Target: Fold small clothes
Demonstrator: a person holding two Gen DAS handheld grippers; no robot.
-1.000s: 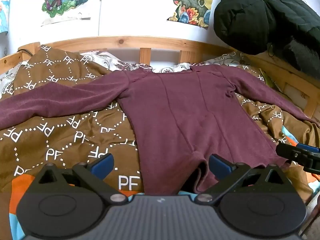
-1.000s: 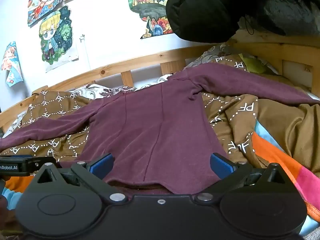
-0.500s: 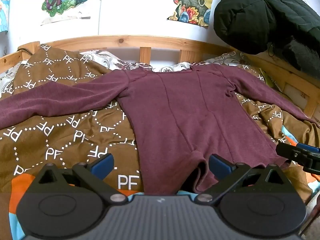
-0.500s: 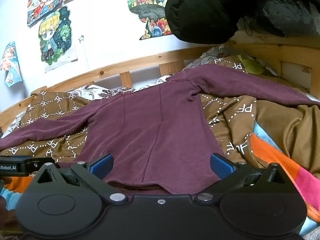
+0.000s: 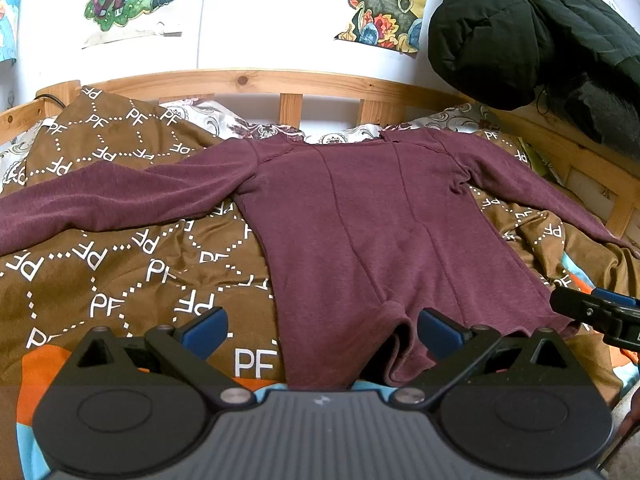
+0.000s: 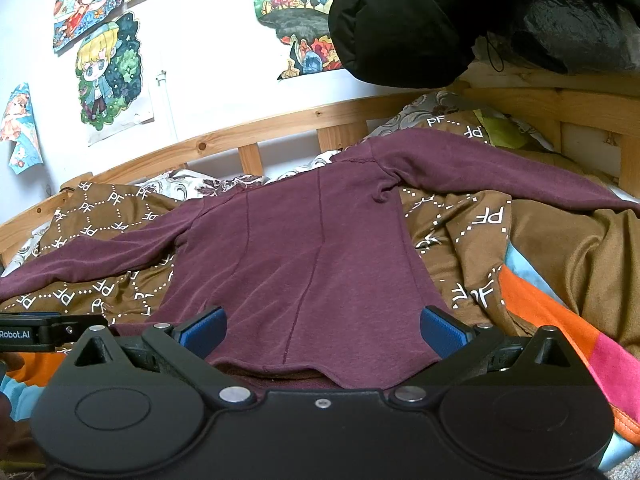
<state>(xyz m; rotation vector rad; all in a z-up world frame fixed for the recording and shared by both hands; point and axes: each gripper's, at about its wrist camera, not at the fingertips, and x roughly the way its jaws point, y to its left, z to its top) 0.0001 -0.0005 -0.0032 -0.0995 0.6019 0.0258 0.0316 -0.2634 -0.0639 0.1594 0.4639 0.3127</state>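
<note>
**Pre-grasp at hem, nothing held**

Maroon top point(image 5: 360, 240) lies flat on the bed's brown blanket point(image 5: 120, 280), sleeves spread, hem at near edge. Left gripper point(image 5: 322, 330) and right gripper point(image 6: 322, 330) both hover at the hem, fingers wide apart, empty. Suggest pinching both hem corners level, both layers, then lifting evenly toward the collar.

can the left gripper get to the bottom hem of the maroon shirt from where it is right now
Probably yes. The left gripper is open, and the maroon shirt has its hem lying between the fingers, with nothing on top of it.
</note>
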